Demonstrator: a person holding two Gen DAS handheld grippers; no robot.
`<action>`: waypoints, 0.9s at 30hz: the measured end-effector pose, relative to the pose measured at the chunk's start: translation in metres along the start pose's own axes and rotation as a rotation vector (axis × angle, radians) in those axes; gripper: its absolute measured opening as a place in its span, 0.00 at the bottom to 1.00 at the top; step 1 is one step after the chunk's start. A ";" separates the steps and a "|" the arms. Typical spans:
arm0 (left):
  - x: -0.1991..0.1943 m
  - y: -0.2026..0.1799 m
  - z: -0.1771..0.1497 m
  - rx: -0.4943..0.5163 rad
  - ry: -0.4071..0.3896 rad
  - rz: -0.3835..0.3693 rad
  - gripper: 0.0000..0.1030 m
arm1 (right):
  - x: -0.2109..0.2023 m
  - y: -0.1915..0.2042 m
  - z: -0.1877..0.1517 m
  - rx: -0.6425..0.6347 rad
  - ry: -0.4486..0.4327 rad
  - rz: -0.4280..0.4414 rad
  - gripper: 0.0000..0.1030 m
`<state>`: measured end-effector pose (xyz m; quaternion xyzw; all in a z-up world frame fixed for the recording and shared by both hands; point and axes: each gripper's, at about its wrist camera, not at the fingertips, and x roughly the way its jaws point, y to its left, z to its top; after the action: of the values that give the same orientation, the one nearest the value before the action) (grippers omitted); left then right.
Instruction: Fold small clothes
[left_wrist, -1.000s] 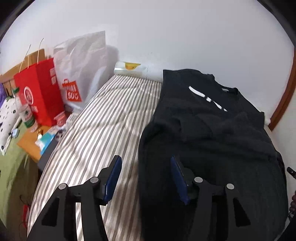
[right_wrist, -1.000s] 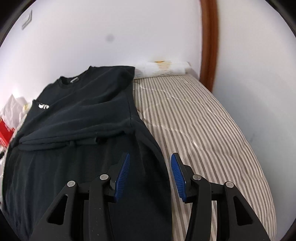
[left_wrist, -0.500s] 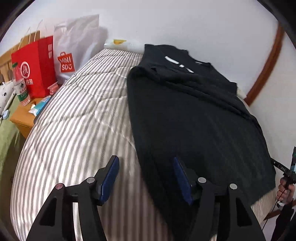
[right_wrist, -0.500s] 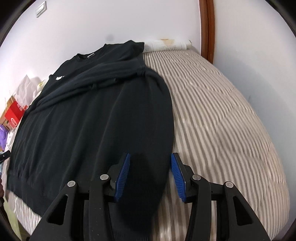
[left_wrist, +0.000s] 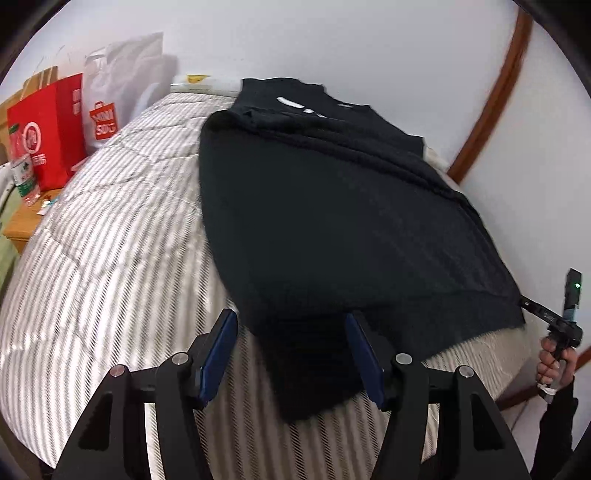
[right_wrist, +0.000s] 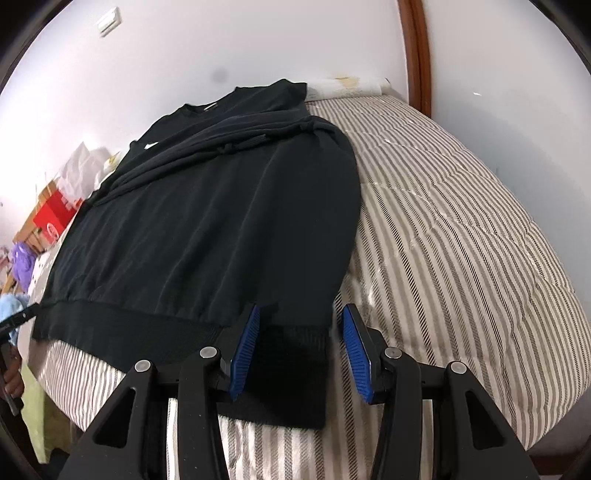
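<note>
Both grippers have drawn back to the near hem of the sweatshirt (left_wrist: 332, 221) lying lengthwise on the bed (left_wrist: 110, 258); left fingers (left_wrist: 218, 350) and right fingers (right_wrist: 245, 347) spread, straddling a corner each.

Soft daylight, fisheye warp, slight blur

home bedroom, striped mattress (left_wrist: 110, 240), shopping bags (left_wrist: 48, 125) beside it, white walls (left_wrist: 332, 40)

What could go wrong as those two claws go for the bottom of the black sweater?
The sweater hem hangs over the bed edge, so a tug might slide it off. The folded sleeves could slip loose. The left gripper and right gripper might pinch the striped cover too.
</note>
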<state>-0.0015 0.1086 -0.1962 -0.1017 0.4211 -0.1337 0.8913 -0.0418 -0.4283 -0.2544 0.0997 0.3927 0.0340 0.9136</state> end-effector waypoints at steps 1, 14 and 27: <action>-0.001 -0.002 -0.003 0.006 -0.007 -0.007 0.57 | -0.001 0.000 -0.002 0.000 -0.001 0.009 0.45; 0.028 0.002 0.030 -0.081 -0.022 -0.067 0.61 | 0.015 0.002 0.015 0.032 -0.005 0.036 0.47; 0.034 -0.016 0.028 0.011 -0.034 0.090 0.40 | 0.028 0.017 0.024 -0.031 -0.013 -0.062 0.38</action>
<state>0.0384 0.0842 -0.1980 -0.0800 0.4094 -0.0943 0.9040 -0.0051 -0.4120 -0.2545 0.0733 0.3893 0.0113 0.9181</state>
